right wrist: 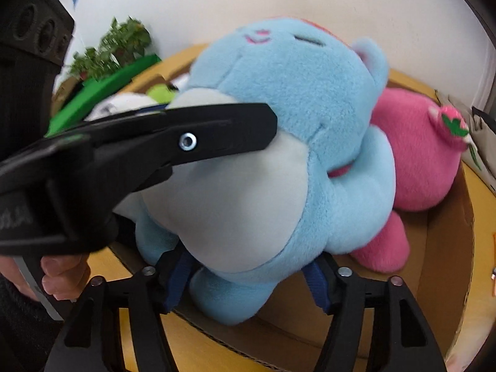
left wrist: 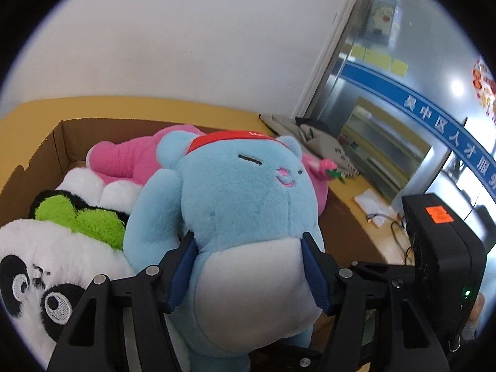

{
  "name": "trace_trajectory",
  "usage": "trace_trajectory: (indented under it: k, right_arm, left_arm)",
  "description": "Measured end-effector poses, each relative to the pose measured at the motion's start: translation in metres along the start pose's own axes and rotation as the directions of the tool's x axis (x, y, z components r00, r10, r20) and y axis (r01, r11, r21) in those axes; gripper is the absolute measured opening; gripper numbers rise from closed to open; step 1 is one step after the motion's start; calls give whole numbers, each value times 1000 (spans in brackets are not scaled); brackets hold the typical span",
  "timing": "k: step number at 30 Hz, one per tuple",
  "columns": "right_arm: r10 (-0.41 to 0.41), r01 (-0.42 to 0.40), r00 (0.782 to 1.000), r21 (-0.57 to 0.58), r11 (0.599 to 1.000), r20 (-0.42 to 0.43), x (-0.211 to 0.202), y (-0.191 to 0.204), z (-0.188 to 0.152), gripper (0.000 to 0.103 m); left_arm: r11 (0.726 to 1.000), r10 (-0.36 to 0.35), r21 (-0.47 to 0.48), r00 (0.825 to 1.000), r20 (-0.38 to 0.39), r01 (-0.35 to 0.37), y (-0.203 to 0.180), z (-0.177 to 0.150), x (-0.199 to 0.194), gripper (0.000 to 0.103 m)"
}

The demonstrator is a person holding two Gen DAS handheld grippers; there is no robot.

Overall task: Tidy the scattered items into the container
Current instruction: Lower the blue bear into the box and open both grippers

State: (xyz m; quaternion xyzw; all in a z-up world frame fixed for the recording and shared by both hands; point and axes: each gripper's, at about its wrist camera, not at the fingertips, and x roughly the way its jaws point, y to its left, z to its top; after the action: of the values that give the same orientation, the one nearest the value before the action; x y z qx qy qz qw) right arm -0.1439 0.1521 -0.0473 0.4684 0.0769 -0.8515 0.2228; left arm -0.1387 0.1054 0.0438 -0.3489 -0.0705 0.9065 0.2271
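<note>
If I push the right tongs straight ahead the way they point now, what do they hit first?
The right tongs would press straight into the blue plush bear, whose bottom already sits between the jaws. Behind it lie the pink plush and cardboard box, though depth is unclear.

The bear [left wrist: 248, 204] stands in the box [left wrist: 59, 142] on the table [left wrist: 356, 186]. Behind it at 12 o'clock lies the pig [left wrist: 130, 158]; at 9 o'clock the panda [left wrist: 46, 266], possibly touching it.
</note>
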Motion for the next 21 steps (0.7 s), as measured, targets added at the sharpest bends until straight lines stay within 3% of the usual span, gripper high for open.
trace_trajectory:
  k: [5, 9, 13, 17, 19, 21]
  right_arm:
    - [4, -4, 1000, 13, 1000, -8, -13, -17, -4, 78]
    - [5, -10, 996, 56, 998, 88, -55, -40, -14, 91]
    - [-6, -32, 976, 170, 985, 217, -87, -65, -19, 95]
    - [44, -132, 958, 298, 946, 285, -70, -41, 5, 95]
    - [76, -152, 963, 285, 946, 260, -56, -24, 8, 95]
    - [64, -114, 978, 249, 962, 200, -34, -1, 15, 95]
  left_arm:
    - [996, 85, 41, 996, -15, -84, -17, -12, 12, 65]
    - [998, 55, -15, 999, 2, -55, -13, -11, 3, 66]
    - [995, 58, -90, 992, 110, -48, -3, -5, -26, 66]
    - [980, 152, -140, 984, 92, -138, 22, -3, -33, 66]
    - [965, 198, -191, 977, 72, -182, 36, -5, -31, 66]
    - [955, 222, -210, 974, 37, -209, 47, -8, -24, 65]
